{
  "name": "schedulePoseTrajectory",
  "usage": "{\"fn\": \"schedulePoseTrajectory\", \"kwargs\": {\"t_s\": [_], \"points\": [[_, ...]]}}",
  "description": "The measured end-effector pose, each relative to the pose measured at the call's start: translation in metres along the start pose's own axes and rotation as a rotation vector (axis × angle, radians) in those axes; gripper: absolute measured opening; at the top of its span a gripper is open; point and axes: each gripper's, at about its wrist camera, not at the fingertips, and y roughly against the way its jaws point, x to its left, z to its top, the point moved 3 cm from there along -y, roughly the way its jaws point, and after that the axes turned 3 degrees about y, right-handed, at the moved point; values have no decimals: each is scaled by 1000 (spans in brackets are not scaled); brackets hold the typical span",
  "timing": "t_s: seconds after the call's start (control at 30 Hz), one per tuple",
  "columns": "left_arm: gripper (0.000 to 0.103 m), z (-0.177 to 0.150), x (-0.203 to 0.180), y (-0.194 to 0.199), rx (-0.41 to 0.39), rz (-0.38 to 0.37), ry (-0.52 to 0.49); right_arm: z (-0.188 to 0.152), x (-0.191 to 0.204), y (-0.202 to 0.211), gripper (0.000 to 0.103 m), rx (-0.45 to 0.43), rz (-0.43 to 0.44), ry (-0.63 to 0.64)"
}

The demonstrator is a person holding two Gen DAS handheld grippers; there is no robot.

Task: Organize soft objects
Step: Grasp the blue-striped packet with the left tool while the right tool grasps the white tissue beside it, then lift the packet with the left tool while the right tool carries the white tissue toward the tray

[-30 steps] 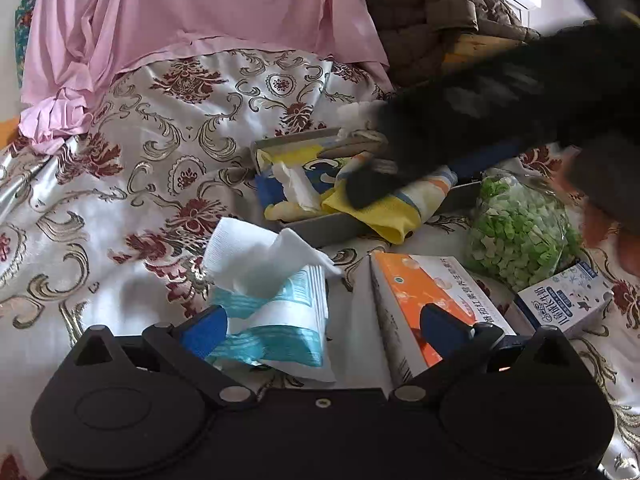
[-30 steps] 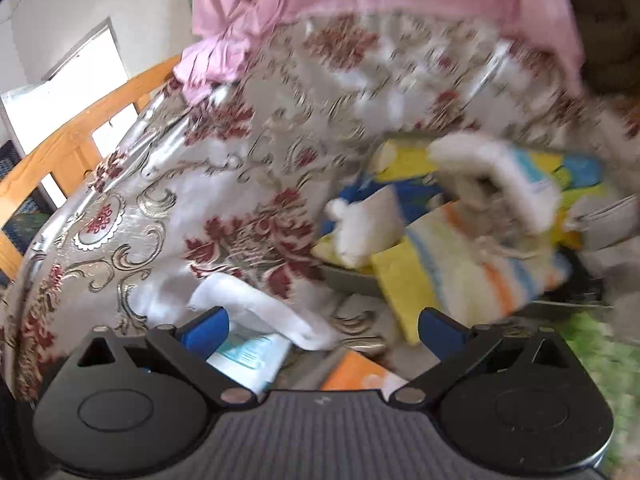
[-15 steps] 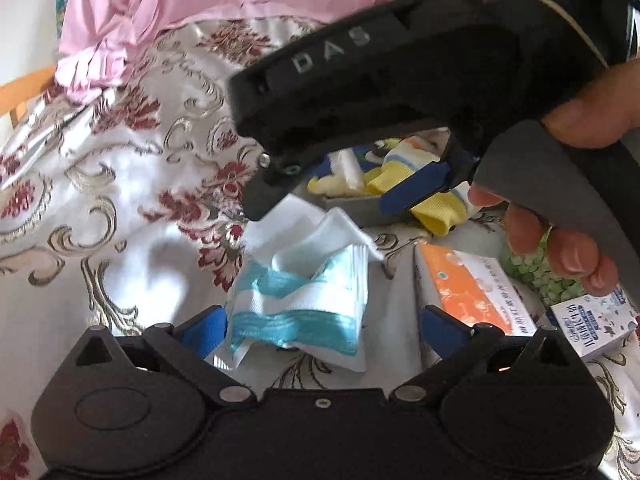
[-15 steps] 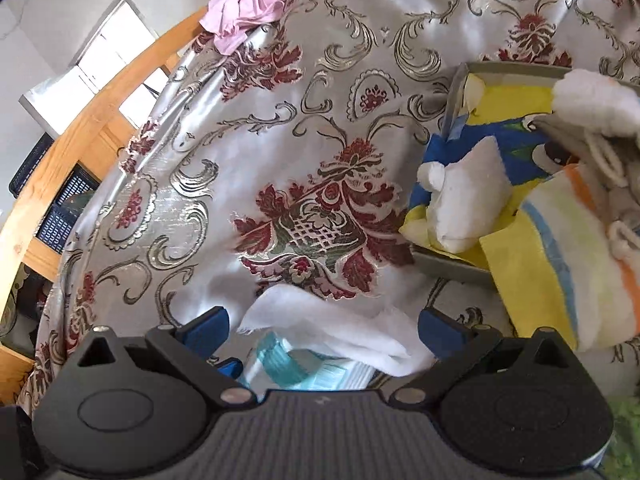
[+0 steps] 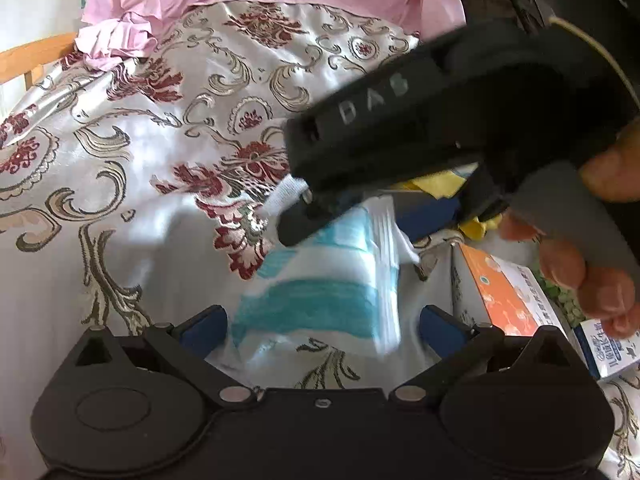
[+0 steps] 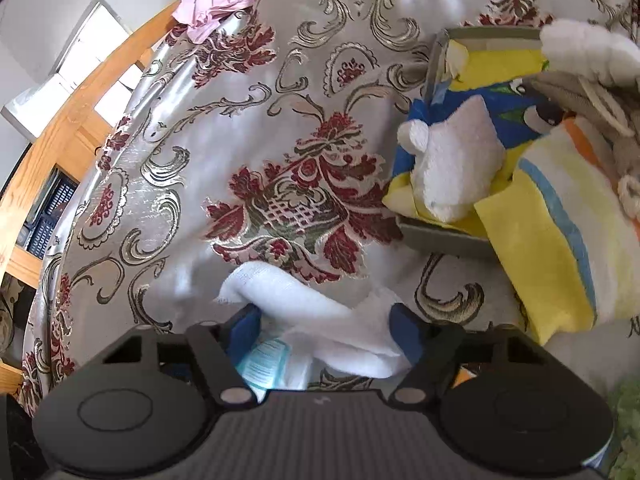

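Tissue pack (image 5: pixel 320 300) — left of box (image 5: pixel 500 304).

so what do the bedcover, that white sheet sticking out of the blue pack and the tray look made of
Bedcover: satin-like woven fabric, judging by its glossy sheen and brocade scrolls. White sheet: soft tissue paper, matte and crumpled, between the closing right gripper pads. Tray: probably grey cardboard, flat matte walls.
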Motion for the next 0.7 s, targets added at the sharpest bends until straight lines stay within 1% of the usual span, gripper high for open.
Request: {"fn": "schedulePoseTrajectory", "kwargs": {"t_s": [0.1,0.13,0.17,0.27,0.33,0.47,0.6,0.63,0.7], "points": [[102,1,2,-1,-11,3,9,-3,-1,0,60,8,9,-7],[102,2,3,-1,-14,1,16,-4,-1,0,58,11,12,-8],[100,2,3,-1,-17,-2,22,-4,0,0,55,13,13,-8],[94,4,5,-1,-25,-24,47,-6,1,1,46,18,12,-3],[87,4,7,-2,-23,-25,62,-7,1,1,42,16,11,-3],[78,5,9,-3,-16,-25,73,-8,2,2,29,8,0,-4],[71,3,4,-2,-9,-18,34,-8,-3,3,19,-25,-26,-22],[71,4,3,-2,-9,-20,33,-8,-5,5,18,-38,-32,-30],[68,4,3,-1,-9,-23,40,-8,-9,9,13,-73,-42,-44]]}}
